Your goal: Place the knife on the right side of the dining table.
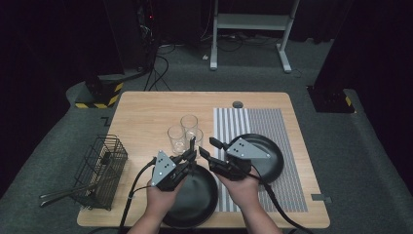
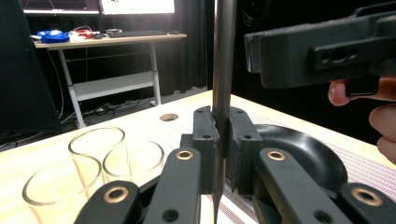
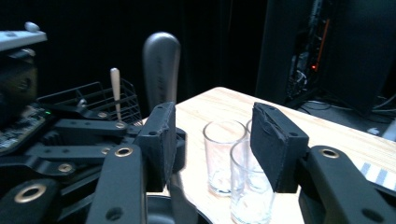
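overhead, both of the person's forearms came in from the bottom edge and met over the middle of the worktop (image 1: 146, 105), hands close together with the cables trailing back toward the person. the left gripper (image 1: 191, 151) pointed forward and a little up above the near black pan (image 1: 197, 195), while the right gripper (image 1: 208, 147) sat just beside it, aimed leftward across toward it, its grey plate lying over the far pan (image 1: 272, 156).

counted out: two black pans, one near the front edge and one on the striped mat (image 1: 263, 122); three clear glasses (image 1: 184, 131) standing close together behind the grippers; one wire basket (image 1: 100, 168) at the left edge of the worktop, with a wooden-handled utensil (image 3: 115, 91) standing in it and long metal handles sticking out toward the left.

as for the fingers, those of the left gripper (image 2: 222, 140) were closed tight on a slim metal utensil (image 2: 223, 60), which stood upright between the pads, its shaft rising out of the top of the left gripper view and its thin lower end hanging below the pads. in the right gripper view the rounded end of that metal handle (image 3: 161, 65) rose just behind the left-hand pad. the right gripper (image 3: 212, 144) had its fingers about half apart with nothing pressed between them; the glasses showed through the gap farther off. whether its left pad touched the handle i could not tell.
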A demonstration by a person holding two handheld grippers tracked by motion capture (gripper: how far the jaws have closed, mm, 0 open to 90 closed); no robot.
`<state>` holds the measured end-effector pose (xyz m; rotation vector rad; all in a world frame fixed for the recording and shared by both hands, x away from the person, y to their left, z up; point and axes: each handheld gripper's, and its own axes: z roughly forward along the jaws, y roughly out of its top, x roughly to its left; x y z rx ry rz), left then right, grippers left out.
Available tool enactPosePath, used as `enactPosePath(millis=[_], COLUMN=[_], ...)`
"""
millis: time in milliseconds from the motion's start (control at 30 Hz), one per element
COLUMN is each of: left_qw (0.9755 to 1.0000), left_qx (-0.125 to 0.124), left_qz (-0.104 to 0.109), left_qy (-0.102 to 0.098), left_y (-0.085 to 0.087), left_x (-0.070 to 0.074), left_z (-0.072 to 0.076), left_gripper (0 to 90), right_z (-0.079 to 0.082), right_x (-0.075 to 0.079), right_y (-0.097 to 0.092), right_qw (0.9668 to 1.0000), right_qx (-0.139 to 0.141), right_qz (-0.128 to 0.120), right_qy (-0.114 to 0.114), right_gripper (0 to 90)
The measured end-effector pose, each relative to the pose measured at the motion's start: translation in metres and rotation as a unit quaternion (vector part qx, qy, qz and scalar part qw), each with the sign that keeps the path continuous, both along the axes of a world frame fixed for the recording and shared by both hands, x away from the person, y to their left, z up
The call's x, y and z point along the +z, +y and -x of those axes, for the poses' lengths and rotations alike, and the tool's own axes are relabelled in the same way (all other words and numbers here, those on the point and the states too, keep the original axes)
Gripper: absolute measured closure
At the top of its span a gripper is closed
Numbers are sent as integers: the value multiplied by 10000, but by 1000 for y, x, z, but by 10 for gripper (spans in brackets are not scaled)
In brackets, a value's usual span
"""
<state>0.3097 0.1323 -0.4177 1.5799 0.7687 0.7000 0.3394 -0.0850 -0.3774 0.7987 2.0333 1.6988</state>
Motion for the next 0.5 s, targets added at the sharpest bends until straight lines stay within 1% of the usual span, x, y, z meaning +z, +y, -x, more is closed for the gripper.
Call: enactPosePath(millis=[67,167,300,500], left_qw=[10000,10000,10000,9999], left_qx=[-22,-26,-41,-96], left_qz=[-8,-7,-36,-51], left_qy=[2,14,33,23], left_y=[0,-1,-3,-7], left_x=[0,0,-1,-2], left_z=[0,0,0,2], left_gripper=[833,833,832,833], right_z=[0,0,2,3], right_x=[1,3,6,7], right_y=[2,4,9,14], right_qw=[10000,9999,9999,9998], right_qx=[37,81,123,196], right_qz=[2,-66,-55,-66], right_qy=[5,61,34,-2], right_gripper=[507,507,519,582])
